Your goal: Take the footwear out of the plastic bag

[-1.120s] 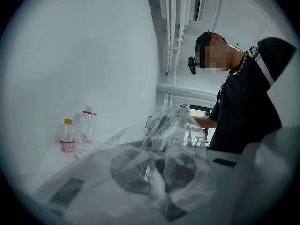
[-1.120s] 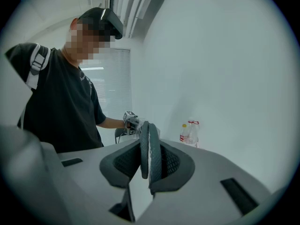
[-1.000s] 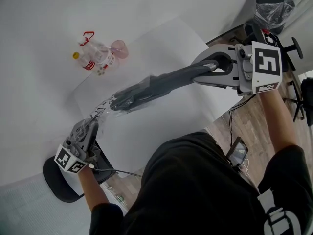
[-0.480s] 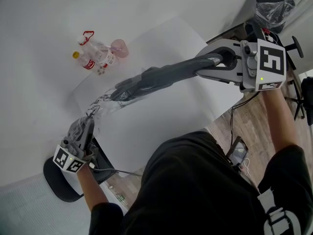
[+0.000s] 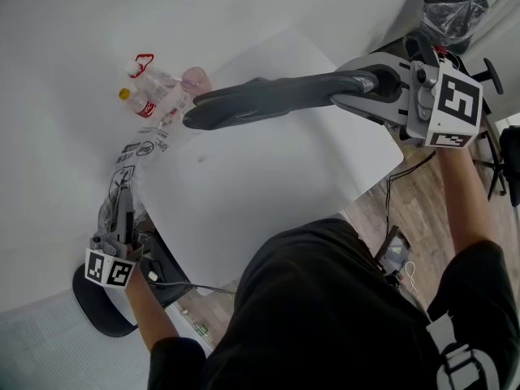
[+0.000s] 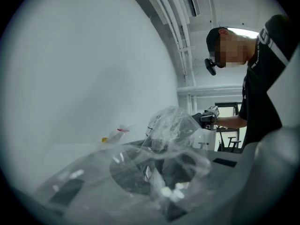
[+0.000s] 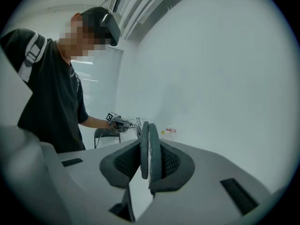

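Grey footwear [image 5: 260, 102] out of the plastic bag [image 5: 134, 157], clamped in right gripper [image 5: 366, 88] above table's [image 5: 260, 193] far edge; left gripper [image 5: 120, 210] pinches bag at left edge.

A white surface [image 5: 268, 197] fills the middle of the head view and lies on a wider pale expanse toward the upper left. Wood-plank floor [image 5: 422, 205] shows along the right edge. A black office chair [image 5: 490, 78] stands at the upper right, with a clear-plastic-lined bin [image 5: 455, 13] above it. A round black seat [image 5: 84, 305] sits at the lower left. In the right gripper view, a bright window with blinds [image 7: 98, 78] stands left of a plain white wall [image 7: 211, 78]. Ceiling rails [image 6: 180, 36] run across the top of the left gripper view.
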`<move>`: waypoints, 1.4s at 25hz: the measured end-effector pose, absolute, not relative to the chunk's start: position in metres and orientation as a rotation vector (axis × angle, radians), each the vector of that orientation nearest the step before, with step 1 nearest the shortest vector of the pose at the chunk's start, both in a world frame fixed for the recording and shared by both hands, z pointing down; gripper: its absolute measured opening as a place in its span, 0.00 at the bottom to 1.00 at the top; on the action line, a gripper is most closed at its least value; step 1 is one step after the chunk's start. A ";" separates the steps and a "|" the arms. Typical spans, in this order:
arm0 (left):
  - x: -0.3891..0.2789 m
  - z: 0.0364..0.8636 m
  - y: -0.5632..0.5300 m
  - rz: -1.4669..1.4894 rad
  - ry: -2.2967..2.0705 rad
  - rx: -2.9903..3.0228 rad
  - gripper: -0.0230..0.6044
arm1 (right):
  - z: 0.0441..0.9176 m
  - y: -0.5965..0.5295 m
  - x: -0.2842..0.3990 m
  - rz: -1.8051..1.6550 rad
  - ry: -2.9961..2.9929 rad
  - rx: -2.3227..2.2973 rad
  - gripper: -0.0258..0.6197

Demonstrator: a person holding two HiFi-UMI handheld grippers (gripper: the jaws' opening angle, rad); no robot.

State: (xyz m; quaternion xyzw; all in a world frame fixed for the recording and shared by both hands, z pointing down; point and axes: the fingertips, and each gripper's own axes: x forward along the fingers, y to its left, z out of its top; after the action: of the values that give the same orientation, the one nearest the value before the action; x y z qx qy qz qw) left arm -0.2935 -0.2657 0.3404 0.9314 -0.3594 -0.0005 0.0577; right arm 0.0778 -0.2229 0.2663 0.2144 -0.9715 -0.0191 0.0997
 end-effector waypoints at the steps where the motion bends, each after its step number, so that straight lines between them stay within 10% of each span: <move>1: -0.298 0.339 -0.269 0.000 -1.145 2.813 0.08 | 0.266 -0.224 0.080 -0.069 -2.869 0.664 0.16; 35: -0.234 0.334 -0.271 0.222 -1.794 2.513 0.08 | 0.281 -0.247 0.107 -0.135 -2.497 1.787 0.16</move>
State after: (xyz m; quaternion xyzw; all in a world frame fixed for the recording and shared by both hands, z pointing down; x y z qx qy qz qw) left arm -0.2338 -0.2712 0.3337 0.8116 -0.5793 0.0718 0.0230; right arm 0.1070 -0.2469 0.2808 0.5812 -0.8119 -0.0437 0.0340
